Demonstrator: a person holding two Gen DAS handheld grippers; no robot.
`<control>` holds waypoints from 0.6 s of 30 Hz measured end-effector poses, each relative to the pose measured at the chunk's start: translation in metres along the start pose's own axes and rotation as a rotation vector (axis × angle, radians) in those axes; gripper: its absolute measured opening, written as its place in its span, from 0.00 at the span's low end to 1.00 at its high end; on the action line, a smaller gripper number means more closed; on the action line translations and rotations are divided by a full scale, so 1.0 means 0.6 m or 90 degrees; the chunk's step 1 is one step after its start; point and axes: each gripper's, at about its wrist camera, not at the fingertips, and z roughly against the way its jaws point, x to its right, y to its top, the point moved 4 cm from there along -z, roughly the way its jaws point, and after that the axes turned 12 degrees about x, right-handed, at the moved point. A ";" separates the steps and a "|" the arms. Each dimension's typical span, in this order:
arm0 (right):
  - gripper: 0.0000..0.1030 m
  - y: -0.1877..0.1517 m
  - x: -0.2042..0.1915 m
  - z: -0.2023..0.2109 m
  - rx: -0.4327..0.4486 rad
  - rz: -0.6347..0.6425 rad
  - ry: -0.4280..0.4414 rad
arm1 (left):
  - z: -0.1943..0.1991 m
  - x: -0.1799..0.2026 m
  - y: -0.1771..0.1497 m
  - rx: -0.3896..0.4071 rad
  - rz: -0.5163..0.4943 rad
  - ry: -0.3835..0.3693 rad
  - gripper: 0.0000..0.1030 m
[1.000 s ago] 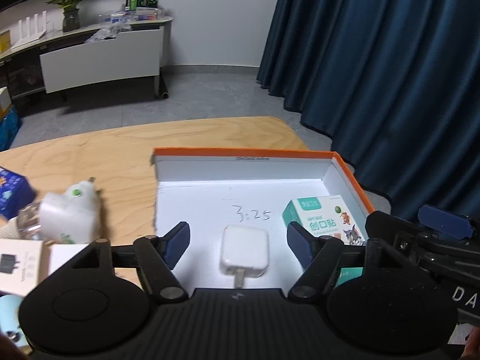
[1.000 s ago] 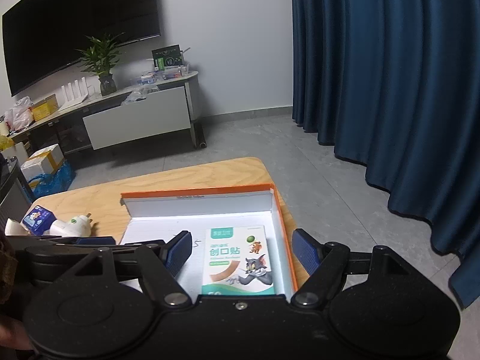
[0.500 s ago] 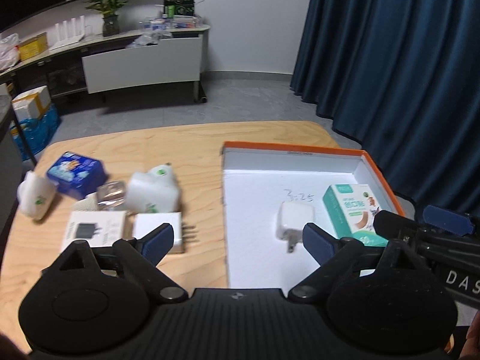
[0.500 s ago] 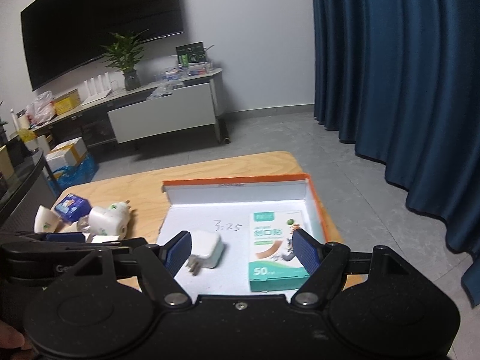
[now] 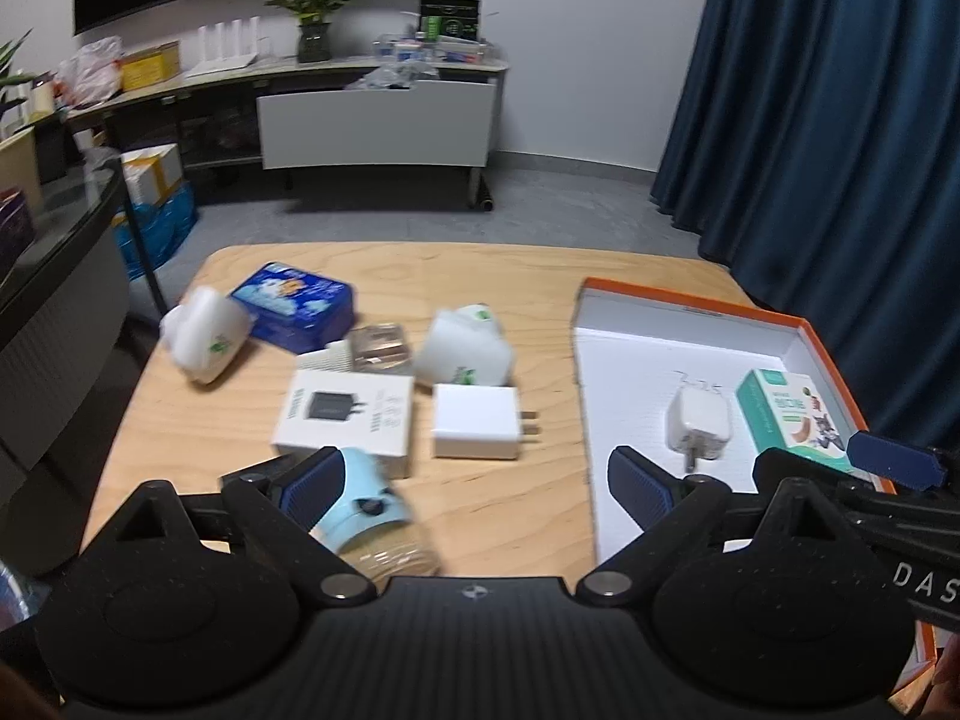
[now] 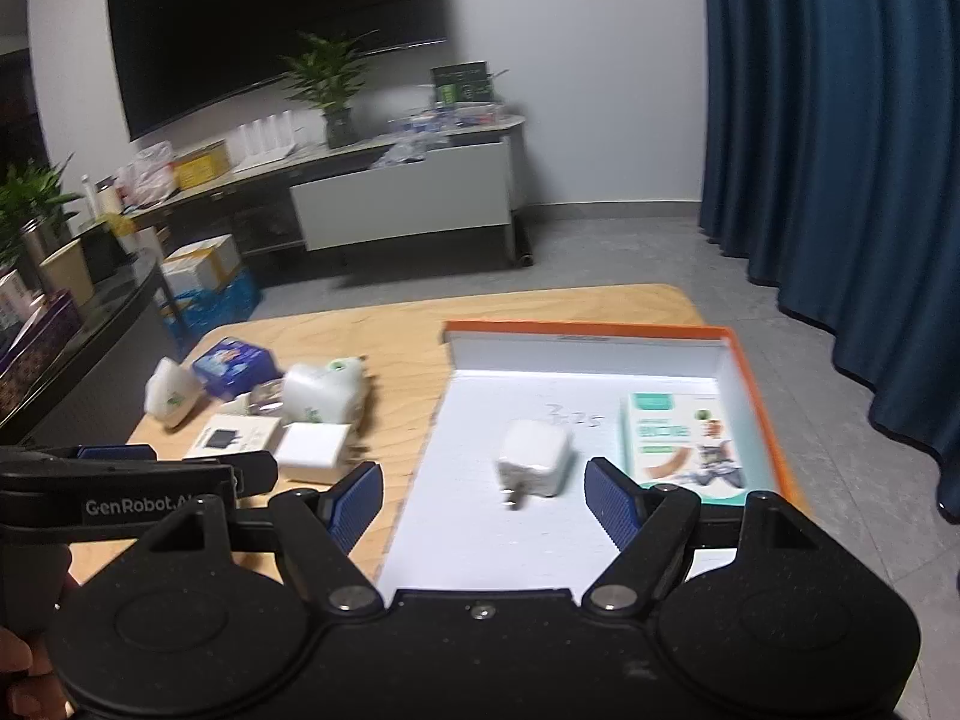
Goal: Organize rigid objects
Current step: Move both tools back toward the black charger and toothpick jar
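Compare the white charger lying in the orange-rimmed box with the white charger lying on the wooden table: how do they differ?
The charger in the box has rounded corners; the charger on the table looks squarer and flatter. The boxed one's prongs point toward the camera; the table one's point sideways toward the box. Both are white wall plugs lying flat.

left hand-held gripper (image 5: 471,483) opened — charger (image 5: 698,429) released

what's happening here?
A person with two handheld grippers is sorting small items from the table into the orange-rimmed box. A white charger and a plaster box are already inside. Both the left gripper and the right gripper are open and empty; several items wait on the table.
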 end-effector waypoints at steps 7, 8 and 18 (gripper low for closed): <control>0.86 -0.008 -0.048 -0.008 -0.011 0.015 0.036 | 0.018 -0.042 -0.004 0.011 0.022 0.017 0.94; 0.86 -0.010 -0.054 -0.009 -0.013 0.015 0.040 | 0.019 -0.047 -0.006 0.011 0.027 0.019 0.94; 0.86 -0.020 -0.101 -0.025 -0.028 0.022 0.070 | 0.024 -0.096 -0.016 0.011 0.051 0.045 0.94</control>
